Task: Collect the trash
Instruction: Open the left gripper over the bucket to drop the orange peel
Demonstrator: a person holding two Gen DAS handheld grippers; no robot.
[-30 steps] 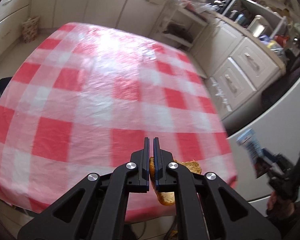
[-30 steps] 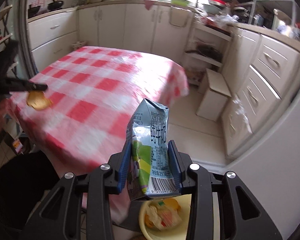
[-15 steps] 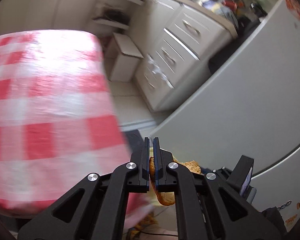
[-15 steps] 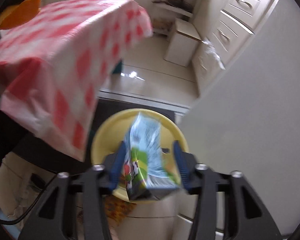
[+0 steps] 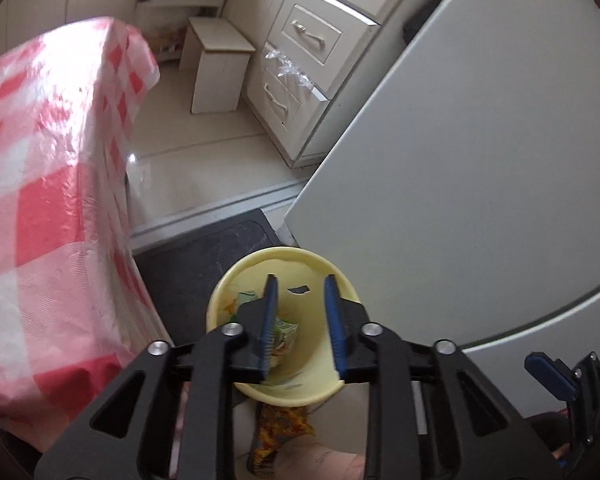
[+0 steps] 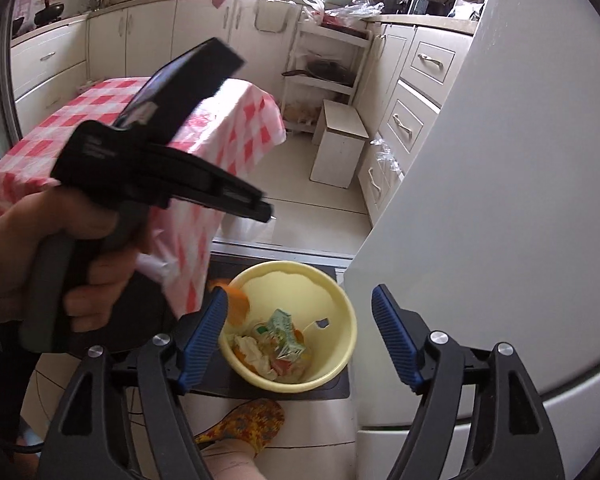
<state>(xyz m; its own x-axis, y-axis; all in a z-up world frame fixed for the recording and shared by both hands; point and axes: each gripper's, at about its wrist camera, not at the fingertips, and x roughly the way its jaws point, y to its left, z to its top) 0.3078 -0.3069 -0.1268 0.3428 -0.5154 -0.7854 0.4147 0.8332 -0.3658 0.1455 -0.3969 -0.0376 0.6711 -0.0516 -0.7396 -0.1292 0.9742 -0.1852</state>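
A yellow trash bin stands on the floor beside the table; it also shows in the right wrist view. It holds a milk carton, crumpled paper and orange scraps. An orange peel is in mid-air at the bin's left rim. My left gripper is open and empty, right above the bin. My right gripper is wide open and empty, above the bin. The left gripper's body and the hand holding it fill the left of the right wrist view.
A table with a red-and-white checked cloth stands left of the bin. A white fridge stands close on the right. A dark mat lies under the bin. A foot in a patterned sock is below it. Cabinets and a small box stand beyond.
Both grippers swung from the table to above the bin and opened. The milk carton dropped from the right gripper into the bin; the peel left the left gripper.
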